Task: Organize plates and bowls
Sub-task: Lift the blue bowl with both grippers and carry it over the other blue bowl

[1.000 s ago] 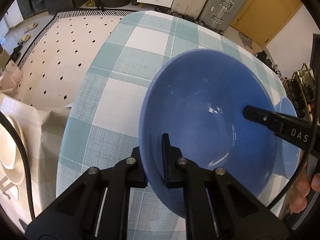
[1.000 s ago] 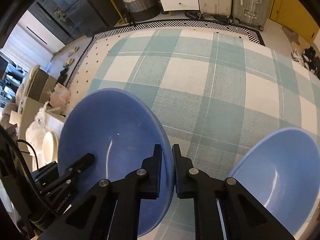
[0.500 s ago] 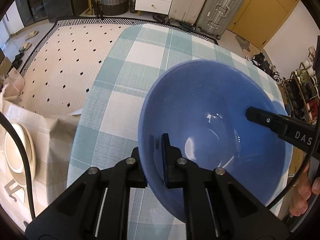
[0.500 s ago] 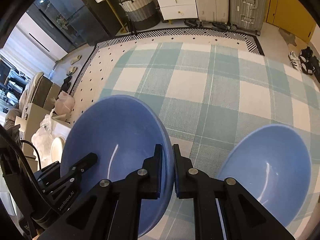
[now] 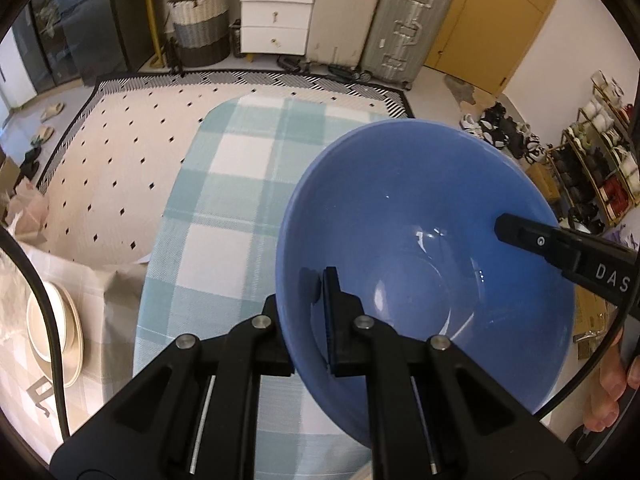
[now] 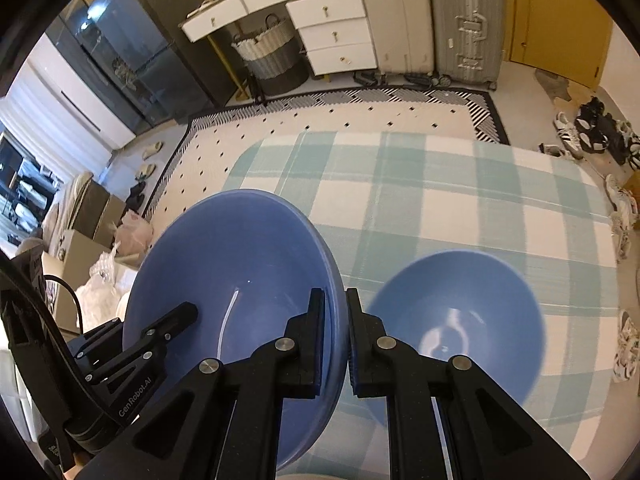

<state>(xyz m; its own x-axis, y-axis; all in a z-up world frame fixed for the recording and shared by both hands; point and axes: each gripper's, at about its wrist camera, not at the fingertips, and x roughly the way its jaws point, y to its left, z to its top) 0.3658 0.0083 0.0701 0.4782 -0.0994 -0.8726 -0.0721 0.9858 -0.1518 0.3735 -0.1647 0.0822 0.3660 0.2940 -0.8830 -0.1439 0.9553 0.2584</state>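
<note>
Two grippers are pinching one glossy blue ceramic bowl (image 5: 424,264) by opposite rims, holding it up over the teal-and-white checked tablecloth (image 5: 224,240). I'm clamping my left gripper (image 5: 308,320) on the near edge and my right gripper (image 6: 334,344) across from it. Another matching blue bowl (image 6: 456,324) is sitting on the cloth just right.

A table (image 6: 460,200) covered by a teal-and-white checked cloth (image 5: 224,216) is seen ahead of both tools. One blue bowl (image 6: 456,320) is seen resting upright on the cloth, just right of the right tool's fingers.
</note>
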